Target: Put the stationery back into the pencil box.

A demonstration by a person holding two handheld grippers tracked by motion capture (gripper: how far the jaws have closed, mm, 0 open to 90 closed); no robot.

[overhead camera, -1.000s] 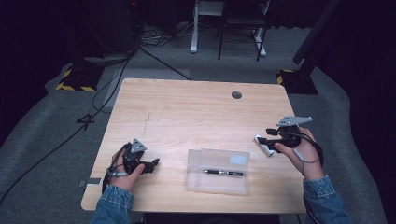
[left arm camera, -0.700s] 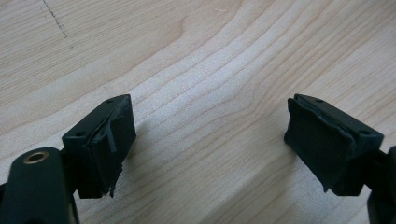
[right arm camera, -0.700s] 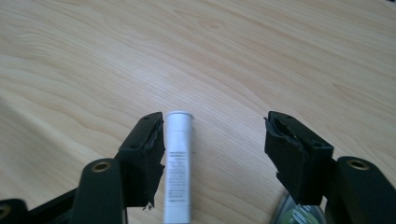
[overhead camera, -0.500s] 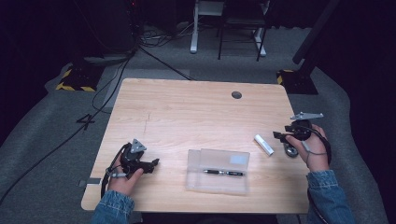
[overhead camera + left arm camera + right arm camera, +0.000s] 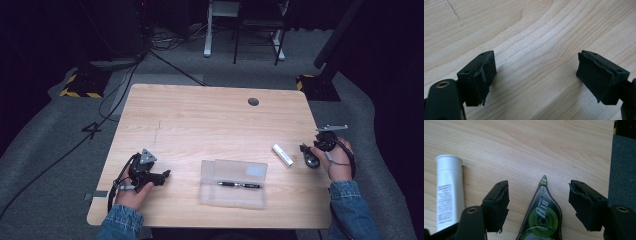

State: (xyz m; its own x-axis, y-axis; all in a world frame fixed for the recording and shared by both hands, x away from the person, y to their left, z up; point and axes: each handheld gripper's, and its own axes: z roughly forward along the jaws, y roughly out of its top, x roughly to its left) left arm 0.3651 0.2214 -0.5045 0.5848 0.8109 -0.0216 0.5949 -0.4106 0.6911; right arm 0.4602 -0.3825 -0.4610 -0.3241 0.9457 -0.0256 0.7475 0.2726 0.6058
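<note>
Two grippers, both empty. Right gripper (image 5: pixel 538 202) jaws apart, just been opening, straddling the correction tape dispenser (image 5: pixel 542 217) without touching it; dispenser lies right of the white tube (image 5: pixel 449 192), near table (image 5: pixel 210 120) edge. Left gripper (image 5: pixel 536 75) jaws apart over bare wood.

On the light wooden desk (image 5: pixel 200 120), the clear plastic pencil case (image 5: pixel 233 183) holding a black pen (image 5: pixel 240 185) lies near the front edge, with the white cylindrical tube (image 5: pixel 282 154) to its right and the green-wheeled correction tape dispenser (image 5: pixel 541 220) just right of that tube.
</note>
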